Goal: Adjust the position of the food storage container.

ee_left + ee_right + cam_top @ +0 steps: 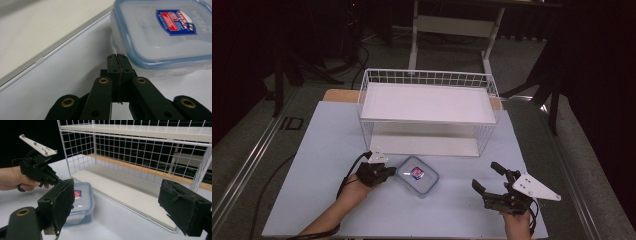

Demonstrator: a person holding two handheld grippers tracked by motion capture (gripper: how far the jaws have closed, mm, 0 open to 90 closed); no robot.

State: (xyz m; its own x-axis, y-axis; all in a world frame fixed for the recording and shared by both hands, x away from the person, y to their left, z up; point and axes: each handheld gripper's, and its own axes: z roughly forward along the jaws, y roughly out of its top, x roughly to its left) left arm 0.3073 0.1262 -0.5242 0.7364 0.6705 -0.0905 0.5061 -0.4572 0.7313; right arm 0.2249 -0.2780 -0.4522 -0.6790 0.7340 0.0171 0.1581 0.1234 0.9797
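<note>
item: wire shelf rack, lidded food box, two hand-held grippers — step judged: approach to the box, no grasp yet.

wire shelf rack [428,107], upper centre of the high view, two white boards, both bare; table [327,150] light blue under it. food box [417,175], lower centre of the frame, just in front of the rack's lower board, clear body, blue-rimmed lid [160,32] clipped on, red and blue label; contents cannot be told through the lid. left gripper [384,171], lower left of centre, jaws pressed together, tips right at the box's left edge, clasping nothing. right gripper [492,176], lower right of the frame, jaws spread wide, empty, well apart from the box. next move, as a judgement: the right gripper closes in on the box while the left steadies or nudges it, most likely toward a rack shelf.
</note>
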